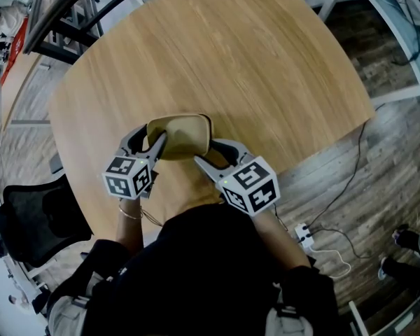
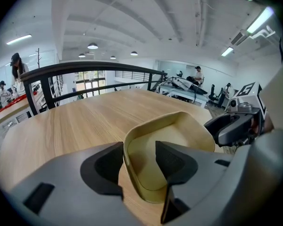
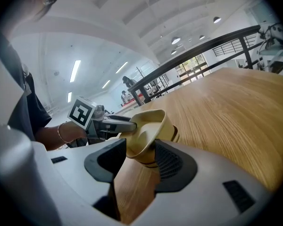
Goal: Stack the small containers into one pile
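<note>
A tan, rounded-square container stack (image 1: 182, 133) sits tilted near the front edge of the wooden table (image 1: 217, 54), between both grippers. My left gripper (image 1: 156, 144) straddles its left wall. In the left gripper view the wall (image 2: 126, 159) lies against the outer pad, with a gap to the inner pad, so my left gripper (image 2: 139, 161) is open. My right gripper (image 1: 208, 154) is shut on the stack's right side. In the right gripper view both pads of my right gripper (image 3: 140, 160) press the stack (image 3: 148, 126), whose nested rims show at its side.
A black chair (image 1: 35, 219) stands left of the person. A power strip with cables (image 1: 304, 236) lies on the floor at the right. A dark railing (image 2: 94, 67) runs past the table's far edge. People (image 2: 16, 74) stand far off.
</note>
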`<state>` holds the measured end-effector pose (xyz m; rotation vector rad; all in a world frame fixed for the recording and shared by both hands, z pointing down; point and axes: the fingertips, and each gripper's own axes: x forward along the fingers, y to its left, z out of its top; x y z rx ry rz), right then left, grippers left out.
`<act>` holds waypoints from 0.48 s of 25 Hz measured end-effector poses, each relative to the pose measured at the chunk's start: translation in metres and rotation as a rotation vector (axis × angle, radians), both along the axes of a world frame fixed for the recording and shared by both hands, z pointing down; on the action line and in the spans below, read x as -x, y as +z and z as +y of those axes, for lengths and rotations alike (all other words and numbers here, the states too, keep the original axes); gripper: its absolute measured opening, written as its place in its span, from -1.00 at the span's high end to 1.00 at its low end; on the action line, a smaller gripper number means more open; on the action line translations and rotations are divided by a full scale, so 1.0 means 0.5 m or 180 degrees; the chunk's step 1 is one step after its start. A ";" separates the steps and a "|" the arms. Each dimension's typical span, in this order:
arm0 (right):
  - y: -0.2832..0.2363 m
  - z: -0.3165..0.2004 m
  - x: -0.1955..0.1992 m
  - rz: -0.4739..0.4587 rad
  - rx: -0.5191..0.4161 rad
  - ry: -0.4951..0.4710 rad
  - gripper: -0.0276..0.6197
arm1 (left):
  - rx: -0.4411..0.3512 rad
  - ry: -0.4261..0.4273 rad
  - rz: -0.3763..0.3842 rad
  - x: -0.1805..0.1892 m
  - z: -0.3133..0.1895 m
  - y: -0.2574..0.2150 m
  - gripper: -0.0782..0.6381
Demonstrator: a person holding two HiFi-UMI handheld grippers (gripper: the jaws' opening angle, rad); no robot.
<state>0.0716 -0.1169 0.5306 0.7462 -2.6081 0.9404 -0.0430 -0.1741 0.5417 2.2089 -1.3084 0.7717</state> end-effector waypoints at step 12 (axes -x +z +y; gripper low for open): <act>0.011 -0.005 -0.002 0.0084 -0.0012 -0.0012 0.33 | 0.0038 -0.0004 -0.0013 -0.001 0.001 0.013 0.22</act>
